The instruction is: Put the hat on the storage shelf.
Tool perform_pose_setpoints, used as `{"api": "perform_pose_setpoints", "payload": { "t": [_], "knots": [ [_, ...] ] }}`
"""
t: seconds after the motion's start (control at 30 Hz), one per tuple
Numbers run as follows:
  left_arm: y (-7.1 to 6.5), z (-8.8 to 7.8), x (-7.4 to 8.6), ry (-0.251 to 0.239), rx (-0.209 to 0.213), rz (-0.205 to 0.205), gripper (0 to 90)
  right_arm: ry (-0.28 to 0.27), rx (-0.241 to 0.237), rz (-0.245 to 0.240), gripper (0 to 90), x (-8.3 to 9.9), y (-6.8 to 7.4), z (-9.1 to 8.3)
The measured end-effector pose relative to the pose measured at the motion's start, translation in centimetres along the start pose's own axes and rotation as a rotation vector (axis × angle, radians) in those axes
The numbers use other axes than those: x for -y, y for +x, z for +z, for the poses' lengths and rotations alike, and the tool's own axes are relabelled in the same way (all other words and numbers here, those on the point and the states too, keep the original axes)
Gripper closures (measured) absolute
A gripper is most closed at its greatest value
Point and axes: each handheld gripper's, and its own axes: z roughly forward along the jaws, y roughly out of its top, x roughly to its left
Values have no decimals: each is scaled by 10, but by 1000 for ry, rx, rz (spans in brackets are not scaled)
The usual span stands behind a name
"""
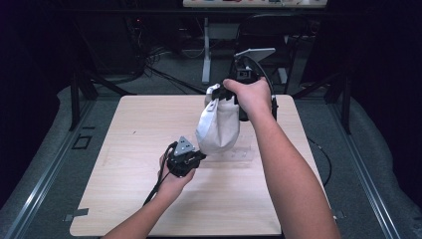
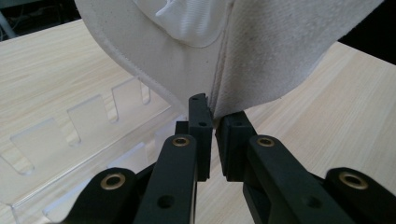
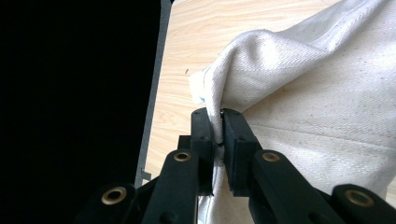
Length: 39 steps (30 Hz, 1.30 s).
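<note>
Both black two-jaw grippers are clamped on the off-white canvas bag [image 1: 217,128] hanging over the table's middle, left gripper [image 2: 214,126] pinching its bottom seam, right gripper [image 3: 218,122] its top edge, so I'd keep it taut and clear of the clear plastic slotted rack [image 2: 74,140].

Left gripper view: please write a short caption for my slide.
Black fingers pinch the seam of a hanging cream cloth bag above a wooden table.
</note>
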Motion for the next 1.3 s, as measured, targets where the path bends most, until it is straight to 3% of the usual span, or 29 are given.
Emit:
{"api": "perform_pose_setpoints", "payload": {
  "t": [0.33, 0.63, 0.73, 0.8, 0.97, 1.17, 1.3],
  "knots": [
    [1, 4, 13, 8, -18, -56, 856, 26, 31, -15, 838, 4, -6, 13],
    [1, 6, 16, 45, -29, -63, 859, 37, 34, -14, 838, 6, -15, 22],
    [-1, 12, 20, 99, -43, -41, 860, 46, 58, -11, 838, 8, -19, 26],
    [-1, 12, 21, 103, -39, -42, 860, 38, 62, -4, 838, 8, -19, 28],
    [-1, 12, 22, 85, -38, -51, 854, 43, 59, 2, 837, 8, -28, 29],
    [0, 12, 23, 72, -35, -61, 835, 40, 58, 2, 837, 8, -28, 29],
    [-1, 12, 24, 73, -33, -57, 778, 42, 59, 0, 837, 8, -28, 29]
  ]
}}
